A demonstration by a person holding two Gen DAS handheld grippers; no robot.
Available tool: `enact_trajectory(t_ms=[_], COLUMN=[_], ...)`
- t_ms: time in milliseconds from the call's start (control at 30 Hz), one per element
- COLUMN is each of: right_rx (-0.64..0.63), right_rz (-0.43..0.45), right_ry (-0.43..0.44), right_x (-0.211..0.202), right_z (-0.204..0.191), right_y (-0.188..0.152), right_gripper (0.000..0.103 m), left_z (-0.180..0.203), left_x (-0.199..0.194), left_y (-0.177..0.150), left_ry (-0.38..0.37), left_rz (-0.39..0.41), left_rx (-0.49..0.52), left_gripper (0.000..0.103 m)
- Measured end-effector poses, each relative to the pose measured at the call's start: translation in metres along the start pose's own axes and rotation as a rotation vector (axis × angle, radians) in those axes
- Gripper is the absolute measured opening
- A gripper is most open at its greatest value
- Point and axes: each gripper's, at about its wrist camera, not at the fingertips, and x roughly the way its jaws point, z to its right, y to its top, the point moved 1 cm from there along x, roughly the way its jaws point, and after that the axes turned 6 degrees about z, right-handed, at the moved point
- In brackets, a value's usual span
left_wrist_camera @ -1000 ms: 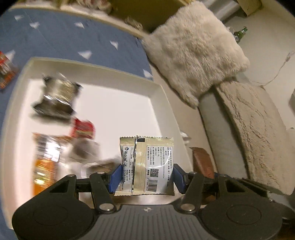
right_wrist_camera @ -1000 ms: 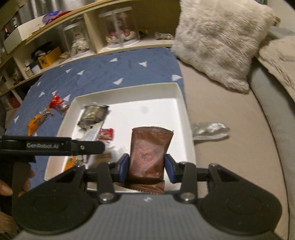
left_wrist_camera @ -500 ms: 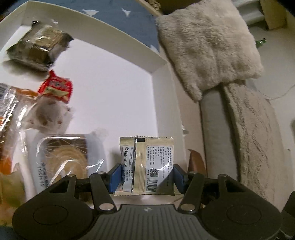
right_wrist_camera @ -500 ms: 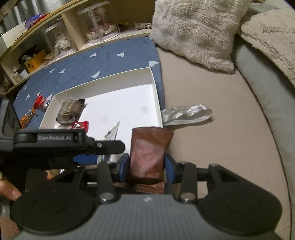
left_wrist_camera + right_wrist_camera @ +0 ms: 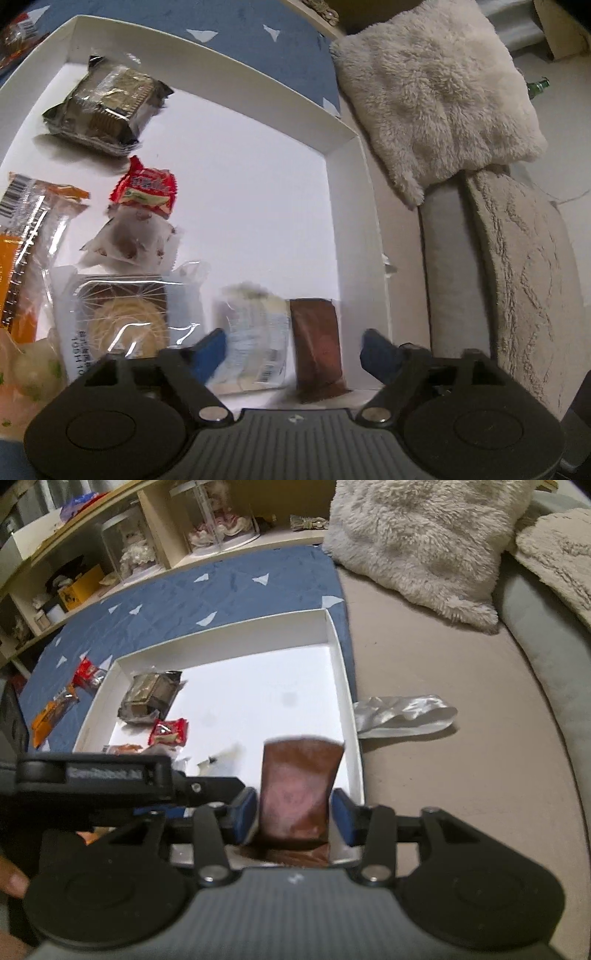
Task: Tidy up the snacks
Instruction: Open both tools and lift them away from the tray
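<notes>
My left gripper (image 5: 293, 352) is open over the near right corner of the white tray (image 5: 354, 206). The cream snack packet (image 5: 255, 332) lies blurred on the tray floor just past the blue pads. A brown snack packet (image 5: 317, 347) stands beside it in the left wrist view. In the right wrist view my right gripper (image 5: 293, 814) holds that brown packet (image 5: 297, 790) between its pads, over the tray's near right corner (image 5: 356, 760). The pads look slightly parted and the packet is blurred.
The tray holds a dark biscuit pack (image 5: 107, 107), a red candy (image 5: 146, 186), a white wrapped cake (image 5: 131, 247), a clear pastry pack (image 5: 125, 317) and an orange bar (image 5: 26, 251). A silver wrapper (image 5: 402, 714) lies right of the tray. Fluffy cushion (image 5: 413, 542) behind; snacks (image 5: 55, 709) on the blue cloth.
My left gripper opened and the cream packet dropped onto the tray floor. My right gripper carried the brown packet left and forward over the tray's near right corner.
</notes>
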Motion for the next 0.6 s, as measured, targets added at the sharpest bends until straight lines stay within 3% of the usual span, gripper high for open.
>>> enact_trajectory(t_ms=[67, 600], right_rx=[-0.005, -0.01], right_rz=[0.004, 0.012], right_ry=[-0.03, -0.016], right_x=[-0.001, -0.03], right_z=[0.001, 0.006], right_y=[0.0, -0.008], right_gripper=[0.063, 0.063], left_z=[0.002, 0.015], left_x=[-0.002, -0.025], left_y=[-0.002, -0.014], left_ry=[0.004, 0.017], left_rz=[0.0, -0.023], left_rx=[0.009, 0.076], left_gripper=[0.087, 0.091])
